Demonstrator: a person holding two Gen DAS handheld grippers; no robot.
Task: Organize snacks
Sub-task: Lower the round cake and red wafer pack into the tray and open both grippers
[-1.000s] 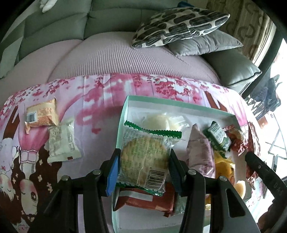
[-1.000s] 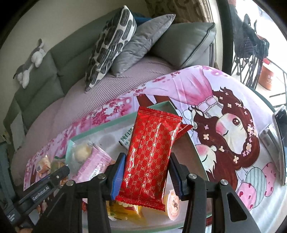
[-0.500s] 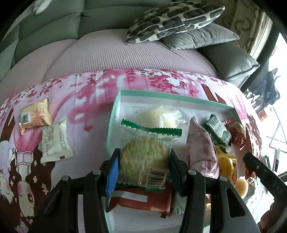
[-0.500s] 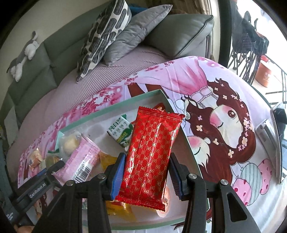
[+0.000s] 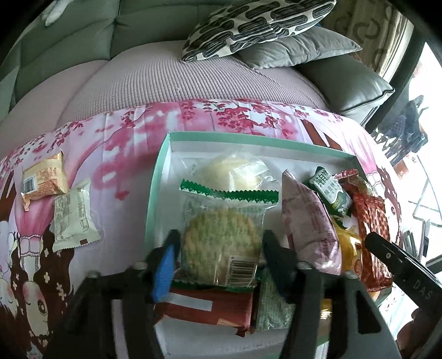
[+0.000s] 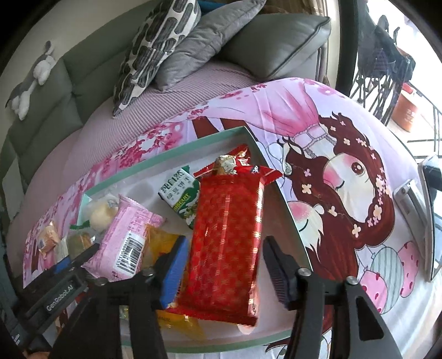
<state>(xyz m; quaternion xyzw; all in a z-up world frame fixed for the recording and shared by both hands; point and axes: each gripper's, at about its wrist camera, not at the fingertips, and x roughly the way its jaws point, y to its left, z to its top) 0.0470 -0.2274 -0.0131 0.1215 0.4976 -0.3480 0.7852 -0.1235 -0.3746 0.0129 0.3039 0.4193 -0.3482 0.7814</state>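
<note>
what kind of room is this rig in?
Most likely a home living room: a grey-green sofa with throw pillows, a plush toy on its backrest, and a cartoon-print cloth covering the work surface.

Both claws point steeply down, side by side. The left claw (image 5: 218, 256) is opening, its blue pad and black pad standing just off the sides of a cookie pack (image 5: 221, 243) between them. The right claw (image 6: 225, 265) is opening too (gaps show on both sides), with a red packet (image 6: 226, 243) lying between its pads.
</note>
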